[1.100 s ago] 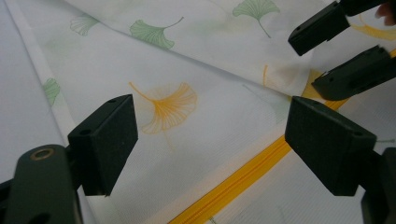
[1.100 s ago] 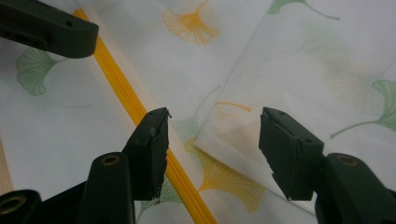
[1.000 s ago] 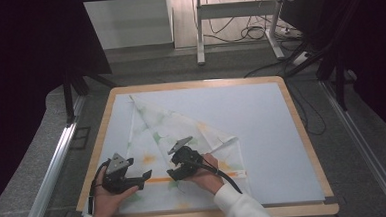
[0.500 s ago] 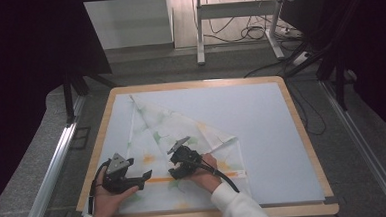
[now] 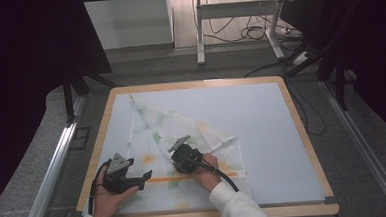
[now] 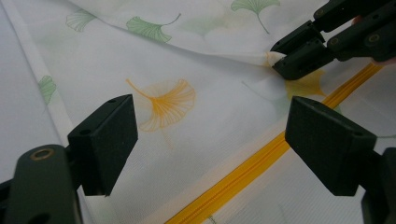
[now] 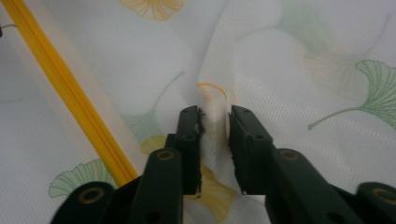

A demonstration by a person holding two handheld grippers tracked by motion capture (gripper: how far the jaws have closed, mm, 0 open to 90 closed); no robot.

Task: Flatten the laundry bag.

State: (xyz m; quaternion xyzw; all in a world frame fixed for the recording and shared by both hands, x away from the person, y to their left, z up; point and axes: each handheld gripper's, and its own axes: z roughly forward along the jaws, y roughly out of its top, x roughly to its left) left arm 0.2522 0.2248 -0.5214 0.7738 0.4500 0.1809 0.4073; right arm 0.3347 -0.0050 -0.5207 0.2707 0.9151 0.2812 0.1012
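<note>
Pinching cloth [image 5: 182,139] fold just beyond orange stripe [image 5: 194,177], right gripper [image 7: 214,122] jaws just closed narrow on it. Left gripper [image 6: 210,135] wide, empty, hovering beside stripe, cloth beneath.

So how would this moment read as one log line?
right gripper: just closed, pinching cloth fold | left gripper: open over cloth | zip: flat

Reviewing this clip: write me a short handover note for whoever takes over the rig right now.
Right claw: jaws have just been closing and now pinch a raised fold of the ginkgo-print cloth near its orange stripe.
Left claw: open, hovering over the cloth, holding nothing.
The cloth lies partly folded on the table, one flap turned over.
Done: fold gripped.
Left, probably: carry the fold across and flatten it.
</note>
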